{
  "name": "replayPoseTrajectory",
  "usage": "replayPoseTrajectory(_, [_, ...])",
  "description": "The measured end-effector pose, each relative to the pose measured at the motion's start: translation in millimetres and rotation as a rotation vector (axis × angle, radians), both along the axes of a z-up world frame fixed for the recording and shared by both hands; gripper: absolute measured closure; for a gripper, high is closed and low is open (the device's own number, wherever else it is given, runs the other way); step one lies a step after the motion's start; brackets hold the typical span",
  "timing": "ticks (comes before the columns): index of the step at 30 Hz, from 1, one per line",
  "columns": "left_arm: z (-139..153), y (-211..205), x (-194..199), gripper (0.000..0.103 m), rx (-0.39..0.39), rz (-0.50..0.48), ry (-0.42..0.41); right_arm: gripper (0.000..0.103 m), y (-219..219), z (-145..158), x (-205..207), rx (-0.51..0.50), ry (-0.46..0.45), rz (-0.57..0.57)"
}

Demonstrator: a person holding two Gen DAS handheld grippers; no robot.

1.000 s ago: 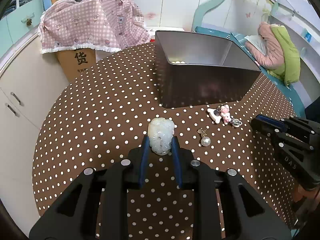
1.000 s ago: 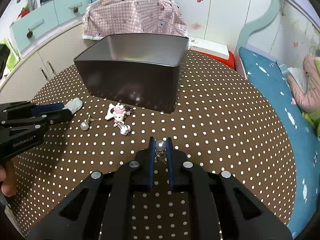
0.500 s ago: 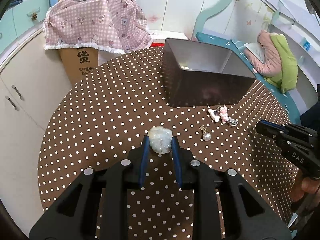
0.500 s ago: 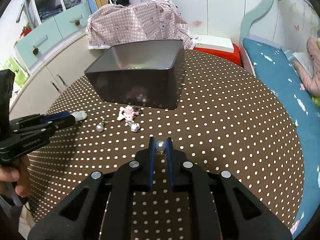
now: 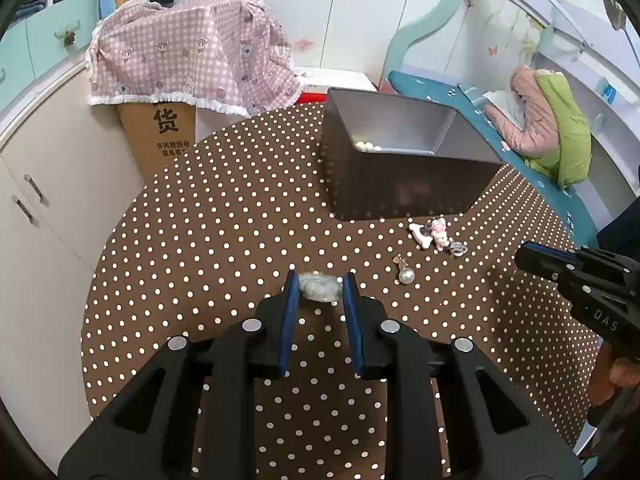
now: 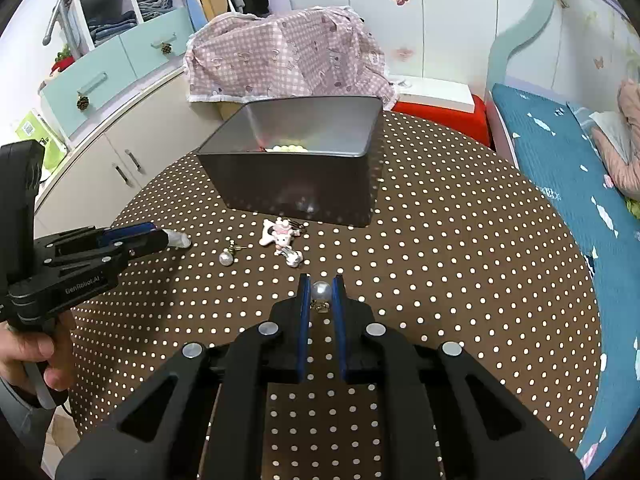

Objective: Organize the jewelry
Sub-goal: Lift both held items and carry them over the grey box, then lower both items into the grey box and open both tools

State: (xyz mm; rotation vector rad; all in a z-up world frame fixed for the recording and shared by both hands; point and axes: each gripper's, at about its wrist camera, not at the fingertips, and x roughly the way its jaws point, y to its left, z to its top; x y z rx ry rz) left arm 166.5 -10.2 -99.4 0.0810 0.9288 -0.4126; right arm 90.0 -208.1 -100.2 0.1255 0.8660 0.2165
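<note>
My left gripper (image 5: pixel 320 283) is shut on a pale jade pendant (image 5: pixel 320 287) and holds it above the dotted table (image 5: pixel 208 232). It shows from the side in the right wrist view (image 6: pixel 176 239). My right gripper (image 6: pixel 321 285) is shut on a pearl earring (image 6: pixel 321 292), also lifted. A dark metal box (image 5: pixel 400 168) stands at the back with pearl beads (image 5: pixel 368 145) inside. A second pearl earring (image 5: pixel 405 272) and a pink-and-white charm (image 5: pixel 436 234) lie on the cloth in front of the box.
The round table has a brown cloth with white dots. A cardboard box under a pink checked cloth (image 5: pixel 188 60) stands behind it, white cabinets (image 5: pixel 48 184) to the left, a teal bed (image 6: pixel 560 168) to the right.
Both grippers have risen and pulled back with their pieces. The box's inside and its beads show more. The jade pendant now appears edge-on between my left fingers.
</note>
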Motion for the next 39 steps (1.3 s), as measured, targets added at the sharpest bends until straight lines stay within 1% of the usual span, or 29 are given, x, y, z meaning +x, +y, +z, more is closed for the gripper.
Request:
replayPoseTrajectory(6, [5.8, 7.1, 1.8, 0.080, -0.014, 0.005, -0.006, 0.093, 5.0, 4.8, -2.1, -0.001, -0.011, 0.012])
replayPoseTrajectory(12, [23.4, 7.8, -4.7, 0.080, -0.026, -0.006, -0.039, 0.093, 7.4, 12.9, -2.1, 0.001, -0.025, 0.020])
replayPoseTrajectory(15, [38.9, 7.3, -5.4, 0.080, -0.047, -0.008, -0.058, 0.093, 8.8, 22.8, -1.4, 0.005, -0.045, 0.021])
replayPoseTrajectory(21, [82.3, -0.8, -6.8, 0.080, -0.078, -0.029, -0.120, 0.093, 7.0, 52.3, 9.7, 0.015, -0.098, 0.027])
replayPoseTrajectory(22, [93.0, -4.9, -6.1, 0.080, -0.079, -0.041, -0.141, 0.093, 6.4, 58.6, 13.3, 0.017, -0.109, 0.026])
replayPoseTrajectory(27, [123.7, -27.5, 5.6, 0.081, -0.093, -0.086, -0.201, 0.093, 0.9, 83.8, 39.3, 0.036, -0.147, 0.021])
replayPoseTrajectory(32, [132.9, -57.4, 33.1, 0.081, -0.116, -0.111, -0.200, 0.093, -1.9, 83.7, 76.7, 0.048, -0.099, 0.020])
replayPoseTrajectory(33, [132.9, -62.3, 39.8, 0.083, -0.114, -0.109, -0.198, 0.093, -2.8, 81.8, 83.4, 0.046, -0.089, 0.015])
replayPoseTrajectory(36, [131.9, -69.3, 54.3, 0.083, -0.119, -0.100, -0.190, 0.093, -4.3, 79.1, 97.2, 0.035, -0.057, 0.006])
replayPoseTrajectory(37, [130.5, -73.2, 61.8, 0.086, -0.114, -0.097, -0.183, 0.093, -4.2, 78.8, 99.0, 0.031, -0.052, 0.005])
replayPoseTrajectory(39, [127.1, -76.3, 70.6, 0.087, -0.115, -0.093, -0.167, 0.093, -3.7, 75.1, 106.0, 0.025, -0.030, 0.006])
